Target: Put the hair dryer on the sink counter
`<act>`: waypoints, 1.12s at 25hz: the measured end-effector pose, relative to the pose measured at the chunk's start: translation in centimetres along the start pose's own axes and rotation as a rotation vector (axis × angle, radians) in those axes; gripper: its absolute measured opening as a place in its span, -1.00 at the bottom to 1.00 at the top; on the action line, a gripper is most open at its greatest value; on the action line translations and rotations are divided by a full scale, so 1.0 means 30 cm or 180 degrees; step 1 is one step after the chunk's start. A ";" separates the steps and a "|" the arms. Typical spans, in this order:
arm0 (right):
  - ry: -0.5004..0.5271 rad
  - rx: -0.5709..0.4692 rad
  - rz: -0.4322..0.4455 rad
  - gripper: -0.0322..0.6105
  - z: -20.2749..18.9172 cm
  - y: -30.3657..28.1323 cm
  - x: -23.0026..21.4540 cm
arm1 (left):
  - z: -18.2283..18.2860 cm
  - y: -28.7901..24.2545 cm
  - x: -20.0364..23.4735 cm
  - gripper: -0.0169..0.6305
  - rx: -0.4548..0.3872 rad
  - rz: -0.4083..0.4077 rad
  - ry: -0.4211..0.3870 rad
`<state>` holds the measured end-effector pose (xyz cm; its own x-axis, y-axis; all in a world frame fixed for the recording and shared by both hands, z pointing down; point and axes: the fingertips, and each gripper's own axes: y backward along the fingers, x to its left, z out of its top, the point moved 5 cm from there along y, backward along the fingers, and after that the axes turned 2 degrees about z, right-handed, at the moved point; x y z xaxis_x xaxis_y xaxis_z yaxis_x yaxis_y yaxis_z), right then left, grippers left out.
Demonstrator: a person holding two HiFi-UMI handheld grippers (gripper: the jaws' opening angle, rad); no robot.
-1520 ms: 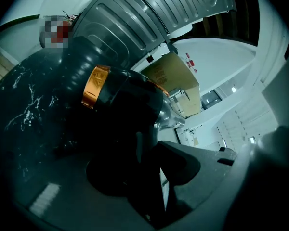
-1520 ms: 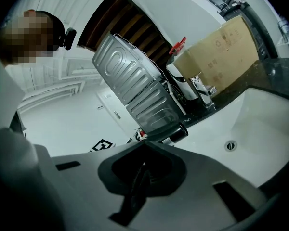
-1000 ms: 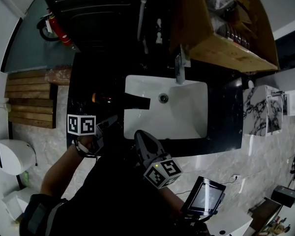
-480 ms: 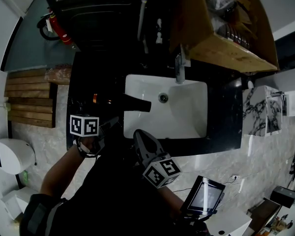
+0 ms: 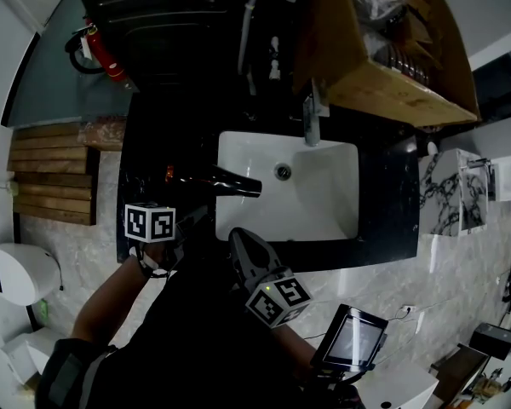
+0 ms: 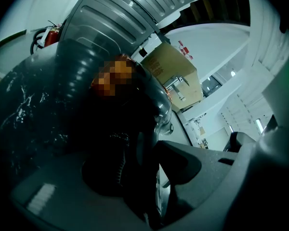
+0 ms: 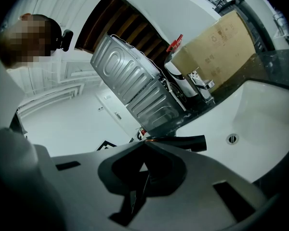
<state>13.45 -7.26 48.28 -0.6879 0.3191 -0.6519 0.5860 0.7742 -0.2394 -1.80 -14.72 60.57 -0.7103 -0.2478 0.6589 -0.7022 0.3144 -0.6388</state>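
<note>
Black hair dryer (image 5: 206, 177) on worktop (image 5: 143, 156), nozzle over sink (image 5: 324, 207) | my left tool (image 5: 190, 216) opening round its handle | right tool (image 5: 241, 244) closed, empty

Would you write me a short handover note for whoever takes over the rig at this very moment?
Left gripper: jaws opening, with the hair dryer between them at its handle; pads seem to be off it.
Right gripper: shut, empty, near the counter's front edge.
The hair dryer appears to lie on the black sink counter, left of the basin, with its nozzle over the basin.
Done: placement, apparently.
Left: finish opening, then draw the left gripper clear.
</note>
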 end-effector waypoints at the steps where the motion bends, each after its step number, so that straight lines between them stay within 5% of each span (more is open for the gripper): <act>1: 0.0000 -0.0002 0.0002 -0.91 -0.001 0.001 0.003 | -0.001 0.006 0.002 -0.33 -0.0012 0.0051 -0.0034; 15: 0.0085 -0.0044 0.0001 -0.91 0.005 0.008 0.040 | 0.009 0.160 0.026 -0.20 -0.0487 0.0034 0.0057; 21: 0.0178 -0.0067 0.0030 -0.91 0.014 0.013 0.070 | 0.044 0.285 -0.020 -0.21 -0.1042 -0.0029 -0.0039; 28: 0.0266 -0.0094 0.0049 -0.91 0.026 0.021 0.096 | 0.080 0.399 -0.137 -0.42 -0.1418 -0.0046 -0.0641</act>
<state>12.17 -6.28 45.68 -0.7129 0.3747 -0.5927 0.5848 0.7841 -0.2077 -7.39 -12.14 49.27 -0.7267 -0.4135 0.5485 -0.6542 0.6602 -0.3690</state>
